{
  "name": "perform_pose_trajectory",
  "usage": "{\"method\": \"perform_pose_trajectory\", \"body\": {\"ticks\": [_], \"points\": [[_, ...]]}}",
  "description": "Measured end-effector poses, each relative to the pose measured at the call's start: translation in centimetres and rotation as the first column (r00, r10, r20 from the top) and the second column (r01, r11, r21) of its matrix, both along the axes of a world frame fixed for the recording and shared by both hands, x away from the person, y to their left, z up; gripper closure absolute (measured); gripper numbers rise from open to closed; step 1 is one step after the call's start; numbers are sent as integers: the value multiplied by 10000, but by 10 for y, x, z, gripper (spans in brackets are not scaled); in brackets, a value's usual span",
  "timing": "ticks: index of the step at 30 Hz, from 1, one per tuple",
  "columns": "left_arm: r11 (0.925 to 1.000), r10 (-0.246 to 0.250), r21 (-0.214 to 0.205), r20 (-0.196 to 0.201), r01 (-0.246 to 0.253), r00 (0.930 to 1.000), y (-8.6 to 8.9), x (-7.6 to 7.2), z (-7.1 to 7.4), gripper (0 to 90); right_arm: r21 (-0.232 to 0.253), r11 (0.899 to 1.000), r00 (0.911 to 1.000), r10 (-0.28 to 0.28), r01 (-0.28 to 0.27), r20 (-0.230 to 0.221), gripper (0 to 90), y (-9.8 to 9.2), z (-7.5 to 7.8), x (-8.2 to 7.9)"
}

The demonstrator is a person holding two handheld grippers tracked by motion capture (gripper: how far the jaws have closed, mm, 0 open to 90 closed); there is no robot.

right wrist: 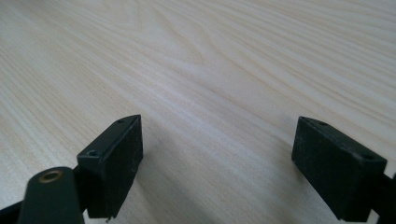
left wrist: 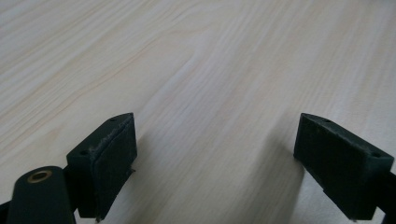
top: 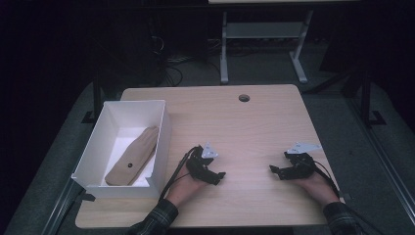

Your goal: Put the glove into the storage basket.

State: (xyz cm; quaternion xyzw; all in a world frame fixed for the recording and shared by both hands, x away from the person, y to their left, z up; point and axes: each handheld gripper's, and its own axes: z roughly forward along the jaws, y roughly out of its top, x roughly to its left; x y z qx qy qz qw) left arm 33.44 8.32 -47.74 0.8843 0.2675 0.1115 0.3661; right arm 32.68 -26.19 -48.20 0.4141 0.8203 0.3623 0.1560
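**Both grippers rest open on bare tabletop; tan piece lies in the white box**

The left gripper [top: 217,177] sits low on the light wood table [top: 254,127], near the front edge and just right of the white box [top: 161,147]. Its jaws stand wide apart with nothing between them; in the left gripper view [left wrist: 215,154] bare wood grain runs between the two black pads. The right gripper [top: 275,171] lies well apart from it toward the table's right side, its jaws likewise spread and empty, and the right gripper view [right wrist: 217,154] shows pale grain between them. A hand and a plaid sleeve [top: 156,218] come in behind each tool from the near edge.

The nearest thing is a flat tan piece [top: 133,156], long and rounded, with a small dark dot on it. It lies lengthwise on the floor of the white box, which stands at the table's left front corner, overhanging the left edge.

The tabletop has a round cable hole [top: 243,98] near the far edge. Beyond it the room is dark: grey carpet, loose cables [top: 171,68], and the white legs of another desk [top: 224,49].
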Motion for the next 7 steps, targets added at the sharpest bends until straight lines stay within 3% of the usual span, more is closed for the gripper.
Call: {"method": "perform_pose_trajectory", "body": {"ticks": [7], "points": [[9998,-174,-97,80,175,9998,0,-1,-1,123,-2,10000,10000,3,-3,2,162,0,0,0]]}}
